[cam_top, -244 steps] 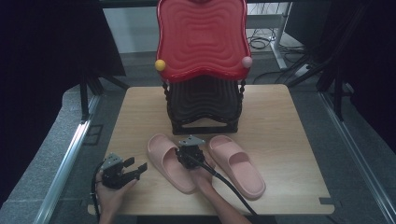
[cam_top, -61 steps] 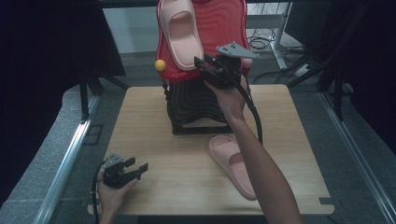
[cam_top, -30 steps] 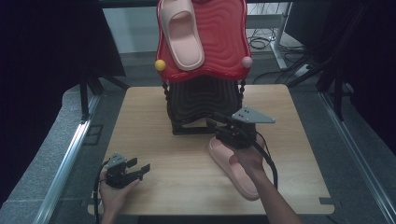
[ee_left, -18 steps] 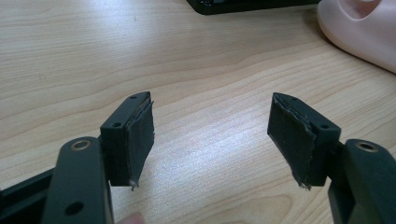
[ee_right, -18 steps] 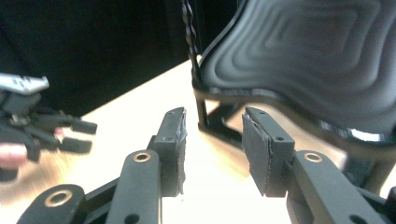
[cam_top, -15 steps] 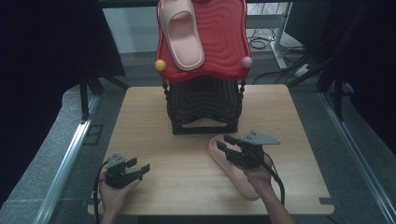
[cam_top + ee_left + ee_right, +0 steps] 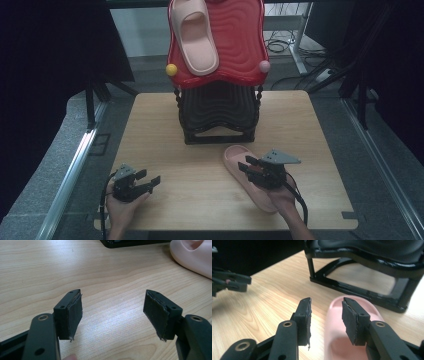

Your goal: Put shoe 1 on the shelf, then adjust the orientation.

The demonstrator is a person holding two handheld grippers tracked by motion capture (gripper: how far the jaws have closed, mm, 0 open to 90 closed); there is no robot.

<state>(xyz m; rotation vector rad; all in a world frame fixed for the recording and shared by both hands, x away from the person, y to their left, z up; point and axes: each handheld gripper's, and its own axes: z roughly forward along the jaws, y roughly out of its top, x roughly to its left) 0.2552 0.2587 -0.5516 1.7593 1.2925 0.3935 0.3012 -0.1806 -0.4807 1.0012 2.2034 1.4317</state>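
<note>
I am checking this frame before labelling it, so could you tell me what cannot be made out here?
- Slipper on the table: its middle is hidden in the high view by the right gripper.
- Whether that gripper's jaws touch it: unclear in either view.
- Black rack: top cut off in the right gripper view.

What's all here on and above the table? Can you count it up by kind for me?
Pink slippers: 2, one on the red tray, one on the table
Red wavy tray: 1
Black rack: 1
Small balls at the tray's corners: 2, yellow and pink
Hand-held tongs: 2, left and right
Total: 8
</note>
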